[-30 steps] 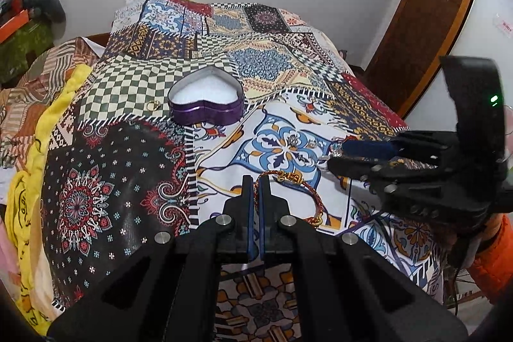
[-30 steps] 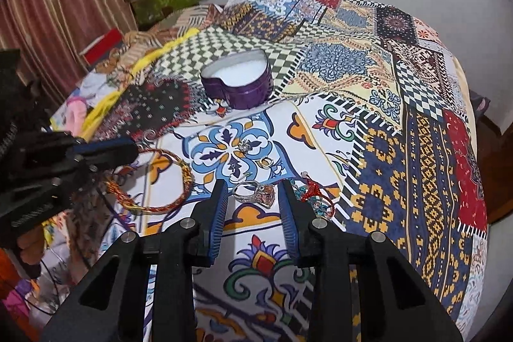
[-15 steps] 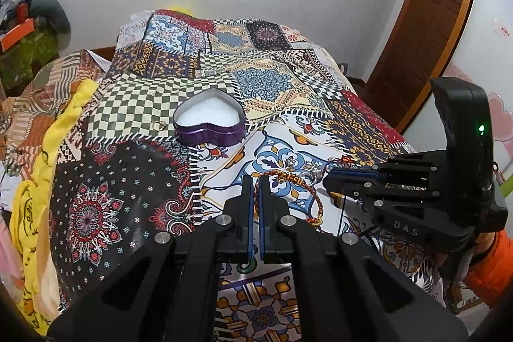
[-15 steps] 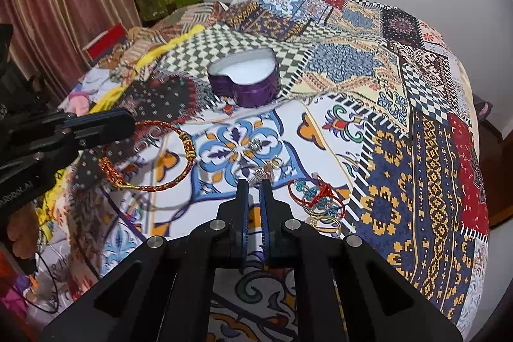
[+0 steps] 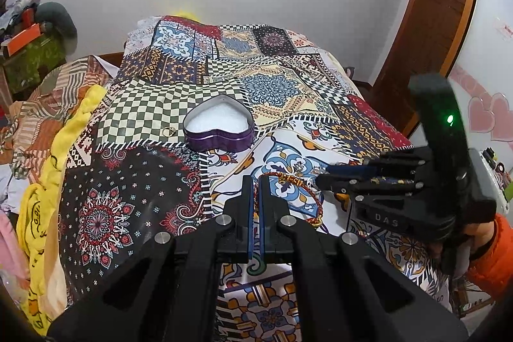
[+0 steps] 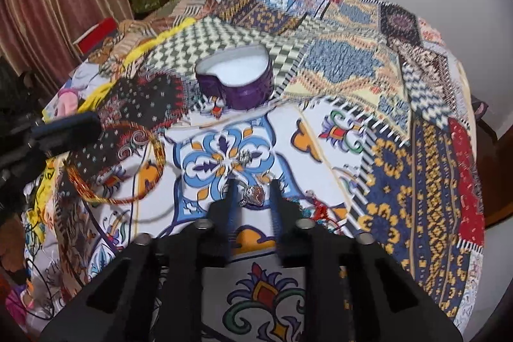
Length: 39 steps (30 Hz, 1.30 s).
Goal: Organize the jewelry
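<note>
My work surface is a bed under a patchwork bedspread (image 5: 154,117) against a white wall. On it sits the purple heart-shaped tin (image 5: 219,128), lid off, white inside. My left gripper (image 5: 256,185) is pinched narrow on the red-and-gold thread bracelet (image 5: 299,185), nearer me than the tin. My right gripper (image 6: 251,193) stands parted around a silver ring (image 6: 253,195); a loose ring (image 6: 245,155) lies just beyond.

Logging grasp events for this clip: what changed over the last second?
The right gripper, shut half a second ago, has opened; a silver ring lies between its fingers. The left gripper rose, still clamping the red-and-gold bracelet, lifting it clear of the bedspread. The heart-shaped purple tin stayed put.
</note>
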Each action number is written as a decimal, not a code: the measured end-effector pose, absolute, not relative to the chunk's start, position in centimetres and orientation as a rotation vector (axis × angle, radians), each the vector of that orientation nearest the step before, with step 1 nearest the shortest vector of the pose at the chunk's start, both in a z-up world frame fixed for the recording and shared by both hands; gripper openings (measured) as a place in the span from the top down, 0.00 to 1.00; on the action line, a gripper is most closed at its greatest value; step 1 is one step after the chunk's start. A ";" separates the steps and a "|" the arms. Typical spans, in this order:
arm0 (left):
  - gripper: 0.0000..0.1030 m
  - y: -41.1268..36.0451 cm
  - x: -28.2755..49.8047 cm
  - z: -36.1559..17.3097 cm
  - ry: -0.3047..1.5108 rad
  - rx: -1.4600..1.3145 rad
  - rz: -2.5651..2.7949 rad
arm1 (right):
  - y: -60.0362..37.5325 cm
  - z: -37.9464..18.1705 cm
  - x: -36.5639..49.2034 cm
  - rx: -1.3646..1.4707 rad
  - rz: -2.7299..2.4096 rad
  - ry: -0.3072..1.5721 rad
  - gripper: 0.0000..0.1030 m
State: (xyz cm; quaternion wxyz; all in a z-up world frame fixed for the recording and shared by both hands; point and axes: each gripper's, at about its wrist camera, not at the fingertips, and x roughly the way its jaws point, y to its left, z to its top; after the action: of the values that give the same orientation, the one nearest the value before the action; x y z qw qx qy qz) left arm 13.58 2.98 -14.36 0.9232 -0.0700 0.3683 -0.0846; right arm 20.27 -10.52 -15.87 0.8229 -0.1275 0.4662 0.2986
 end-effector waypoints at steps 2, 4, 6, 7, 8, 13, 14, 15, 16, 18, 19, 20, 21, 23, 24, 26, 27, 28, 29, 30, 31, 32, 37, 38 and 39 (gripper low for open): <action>0.99 3.1 13.7 -14.3 0.754 -0.147 -0.171 | -10.7 -15.7 20.2 -0.263 0.639 0.987 0.89; 0.99 3.1 13.7 -14.2 0.751 -0.148 -0.169 | -10.9 -15.4 20.1 -0.254 0.640 0.978 0.89; 0.99 3.1 13.8 -14.0 0.745 -0.146 -0.166 | -11.0 -15.1 20.0 -0.247 0.642 0.972 0.89; 0.99 3.1 13.9 -13.9 0.742 -0.145 -0.164 | -11.1 -14.8 20.0 -0.241 0.642 0.966 0.89; 0.99 3.1 13.9 -13.8 0.738 -0.143 -0.163 | -11.1 -14.5 19.9 -0.235 0.643 0.960 0.89; 0.99 3.4 14.4 -13.0 0.715 -0.142 -0.153 | -10.9 -12.3 20.2 -0.214 0.647 0.904 0.89; 0.99 3.5 14.6 -12.9 0.714 -0.146 -0.153 | -10.8 -11.9 20.3 -0.208 0.648 0.893 0.89; 0.99 3.6 14.8 -12.7 0.713 -0.149 -0.153 | -10.8 -11.5 20.4 -0.202 0.648 0.882 0.89; 0.99 3.7 15.0 -12.6 0.711 -0.150 -0.152 | -10.7 -11.1 20.5 -0.196 0.648 0.870 0.89; 0.99 3.8 15.4 -12.4 0.704 -0.144 -0.145 | -10.6 -10.2 20.8 -0.188 0.645 0.846 0.89; 0.99 3.8 15.7 -12.3 0.700 -0.139 -0.141 | -10.5 -9.8 21.0 -0.182 0.645 0.835 0.89; 0.99 3.8 15.9 -12.3 0.696 -0.135 -0.137 | -10.5 -9.6 21.2 -0.178 0.647 0.828 0.89; 0.99 3.9 16.2 -12.2 0.693 -0.133 -0.135 | -10.4 -9.3 21.4 -0.175 0.646 0.818 0.89; 0.99 4.0 16.7 -12.1 0.688 -0.131 -0.129 | -10.2 -8.9 21.8 -0.173 0.645 0.802 0.89; 0.99 4.1 17.1 -12.1 0.685 -0.131 -0.126 | -10.0 -8.7 22.0 -0.173 0.645 0.793 0.89; 0.99 4.2 17.8 -12.1 0.684 -0.129 -0.122 | -9.7 -8.4 22.5 -0.173 0.645 0.780 0.89; 0.99 4.2 18.1 -12.2 0.684 -0.126 -0.120 | -9.6 -8.4 22.7 -0.172 0.644 0.775 0.89; 0.99 4.3 18.5 -12.2 0.684 -0.122 -0.117 | -9.5 -8.4 23.1 -0.171 0.645 0.772 0.89; 0.99 4.3 18.8 -12.3 0.684 -0.117 -0.114 | -9.4 -8.4 23.3 -0.168 0.647 0.773 0.89; 0.99 4.4 19.3 -12.4 0.686 -0.113 -0.112 | -9.2 -8.6 23.7 -0.165 0.649 0.776 0.89; 0.99 4.4 19.7 -12.5 0.688 -0.109 -0.110 | -9.1 -8.7 24.1 -0.165 0.650 0.779 0.89; 0.99 4.5 20.1 -12.7 0.689 -0.104 -0.106 | -8.9 -8.9 24.5 -0.166 0.651 0.782 0.89; 0.99 5.0 22.4 -13.4 0.699 -0.098 -0.090 | -7.9 -10.0 26.5 -0.172 0.655 0.811 0.89; 0.99 5.2 22.8 -13.5 0.699 -0.098 -0.086 | -7.9 -10.2 26.7 -0.175 0.655 0.813 0.89; 0.99 5.5 23.3 -13.6 0.701 -0.100 -0.082 | -7.7 -10.4 27.1 -0.180 0.655 0.819 0.89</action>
State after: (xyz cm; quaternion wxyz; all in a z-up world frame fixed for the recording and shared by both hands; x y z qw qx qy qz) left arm 23.32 5.46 -13.59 0.9372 -0.0489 0.3429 -0.0400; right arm 27.11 -7.74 -10.44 0.8618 -0.0858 0.3904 0.3122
